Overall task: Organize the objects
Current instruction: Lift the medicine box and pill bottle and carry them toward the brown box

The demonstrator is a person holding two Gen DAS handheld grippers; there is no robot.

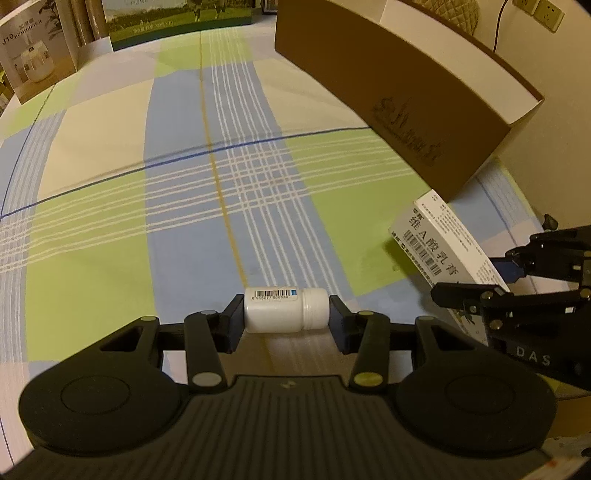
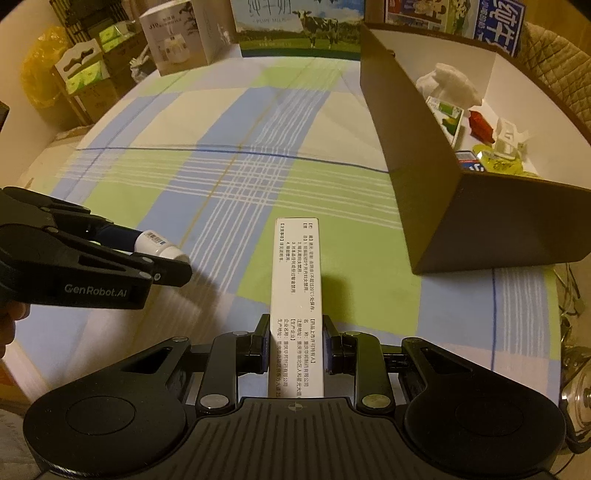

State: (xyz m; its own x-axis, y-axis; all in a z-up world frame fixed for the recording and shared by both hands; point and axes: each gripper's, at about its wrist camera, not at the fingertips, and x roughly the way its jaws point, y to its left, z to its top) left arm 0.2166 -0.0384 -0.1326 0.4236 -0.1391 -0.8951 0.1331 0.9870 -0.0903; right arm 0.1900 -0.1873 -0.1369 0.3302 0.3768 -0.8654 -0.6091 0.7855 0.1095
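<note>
My left gripper (image 1: 286,314) is shut on a small white pill bottle (image 1: 286,310), held sideways above the plaid tablecloth (image 1: 221,166). The bottle (image 2: 159,245) and the left gripper (image 2: 162,260) also show at the left of the right wrist view. My right gripper (image 2: 295,347) is shut on a long white medicine box (image 2: 297,295) with black print, held above the cloth. That box (image 1: 443,247) and the right gripper (image 1: 487,280) show at the right of the left wrist view. A brown open box (image 2: 443,206) stands at the right.
The brown box (image 1: 406,99) holds several small items, among them a white wad (image 2: 450,85) and a red packet (image 2: 480,125). A humidifier carton (image 2: 173,37) and a milk carton (image 2: 299,29) stand at the table's far edge. Stacked boxes (image 2: 85,81) stand beyond the left edge.
</note>
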